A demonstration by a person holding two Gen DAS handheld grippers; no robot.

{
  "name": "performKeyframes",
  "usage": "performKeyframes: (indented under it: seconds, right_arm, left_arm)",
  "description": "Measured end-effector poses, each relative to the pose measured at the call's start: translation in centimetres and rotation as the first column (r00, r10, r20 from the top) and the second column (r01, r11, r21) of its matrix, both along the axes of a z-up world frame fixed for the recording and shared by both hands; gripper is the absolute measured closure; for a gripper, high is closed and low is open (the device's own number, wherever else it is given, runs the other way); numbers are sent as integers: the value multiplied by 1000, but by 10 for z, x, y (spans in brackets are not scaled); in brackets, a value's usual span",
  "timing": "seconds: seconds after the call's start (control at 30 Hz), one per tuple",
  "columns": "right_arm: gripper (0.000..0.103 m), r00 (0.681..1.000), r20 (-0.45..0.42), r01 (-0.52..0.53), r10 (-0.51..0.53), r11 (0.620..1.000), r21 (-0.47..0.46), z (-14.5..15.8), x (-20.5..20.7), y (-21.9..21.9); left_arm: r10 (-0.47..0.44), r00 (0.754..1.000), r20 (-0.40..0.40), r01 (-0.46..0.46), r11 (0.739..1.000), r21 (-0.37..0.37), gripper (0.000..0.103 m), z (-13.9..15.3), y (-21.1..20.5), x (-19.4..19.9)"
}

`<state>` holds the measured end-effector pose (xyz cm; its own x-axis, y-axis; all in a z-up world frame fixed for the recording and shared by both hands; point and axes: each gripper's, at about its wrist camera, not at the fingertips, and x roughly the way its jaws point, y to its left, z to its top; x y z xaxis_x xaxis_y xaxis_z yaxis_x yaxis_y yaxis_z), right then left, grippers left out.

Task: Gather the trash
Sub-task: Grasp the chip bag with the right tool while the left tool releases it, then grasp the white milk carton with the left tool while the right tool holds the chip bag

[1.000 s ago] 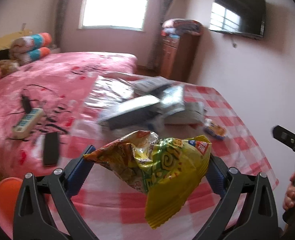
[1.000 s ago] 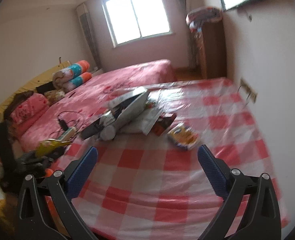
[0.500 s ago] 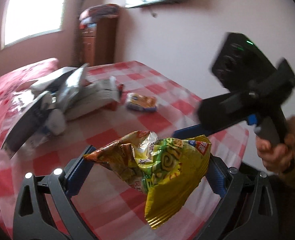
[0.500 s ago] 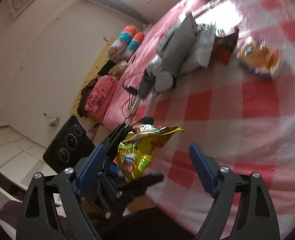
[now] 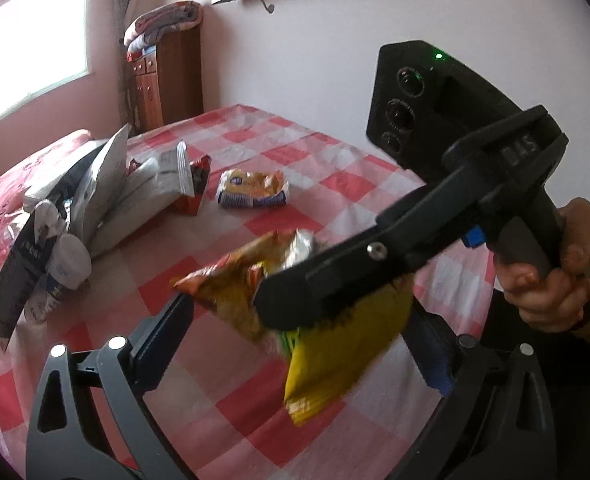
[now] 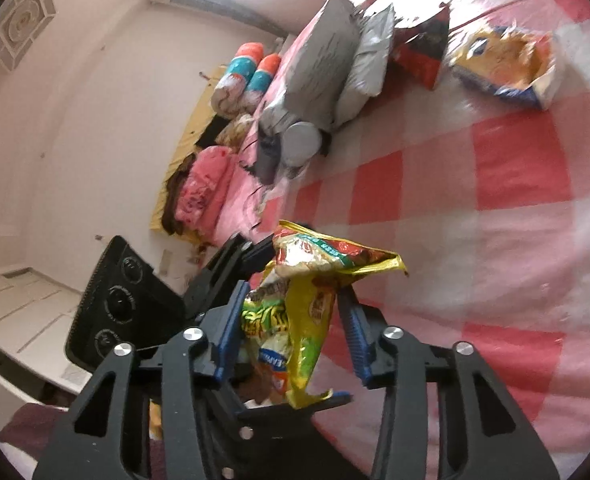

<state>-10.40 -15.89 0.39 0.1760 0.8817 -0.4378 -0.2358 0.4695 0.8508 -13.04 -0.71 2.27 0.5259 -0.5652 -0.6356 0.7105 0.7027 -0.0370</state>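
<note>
Now | bedroom, red-checked cloth point(image 5: 347, 184) | both hand-held grippers point(image 5: 301, 322) point(image 6: 291, 320) pinch yellow snack bag point(image 6: 299, 312), right's jaws just narrowed.

Bare checked cloth point(image 5: 255, 412) lies open below; grey bags point(image 5: 107, 196) crowd its far-left side.

Red-checked cloth point(image 5: 295, 148) over bed, orange wrapper point(image 5: 252, 188), grey bags point(image 5: 107, 184)

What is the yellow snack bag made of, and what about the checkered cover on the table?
The yellow snack bag looks like thin plastic film with a shiny foil lining: it crinkles, glints, and shows silver at its torn top. The checkered cover looks like thin, smooth plastic sheet, since light gleams off it and it lies in soft wrinkles; coated cloth is possible.
</note>
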Motion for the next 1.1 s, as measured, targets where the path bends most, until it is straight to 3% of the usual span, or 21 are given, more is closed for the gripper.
performKeyframes:
  seconds: [0.1, 0.27, 0.4, 0.43, 0.5, 0.53, 0.63, 0.7, 0.77, 0.9, 0.97, 1.1]
  right_arm:
    - [63, 998, 22, 58, -57, 998, -33, 0, 1, -8]
    - [64, 978, 129, 188, -164, 961, -201, 12, -3, -25]
    - [64, 962, 206, 240, -181, 918, -315, 14, -3, -24]
    - [64, 960, 219, 241, -173, 909, -339, 11, -2, -22]
    - [63, 959, 231, 241, -164, 901, -360, 9, -3, -19]
    - [63, 960, 233, 235, -155, 899, -370, 7, -2, -17]
    - [61, 959, 240, 238, -150, 886, -398, 1, -1, -14]
    - [60, 959, 237, 244, -158, 884, -398, -4, -1, -18]
    - [59, 957, 238, 254, -168, 880, -401, -5, 1, -22]
    - [58, 955, 235, 267, -184, 877, -399, -7, 1, -29]
    - [57, 954, 233, 269, -186, 877, -398, -7, -1, -31]
    - [50, 951, 245, 277, -191, 877, -393, -5, -2, -32]
  left_arm:
    - [23, 999, -35, -23, 1000, 0, 4, -3, 8, 3]
    - [144, 981, -127, -151, 987, -53, 4, -3, 44, 16]
    - [308, 935, -179, -331, 936, -117, 4, 13, 86, 31]
    - [363, 919, -155, -382, 917, -118, 4, 24, 99, 36]
    - [406, 910, -78, -413, 905, -104, 4, 42, 110, 43]
    - [415, 910, -2, -414, 908, -67, 4, 56, 116, 49]
    - [368, 924, 107, -375, 926, 51, 4, 74, 124, 74]
    - [347, 930, 125, -362, 923, 131, 4, 76, 130, 102]
    - [372, 926, 58, -377, 911, 169, 4, 70, 143, 139]
    - [377, 918, -126, -364, 924, 115, 4, 51, 160, 186]
    - [366, 907, -209, -350, 930, 112, 4, 35, 164, 194]
    - [312, 909, -276, -310, 949, 53, 4, 18, 158, 187]
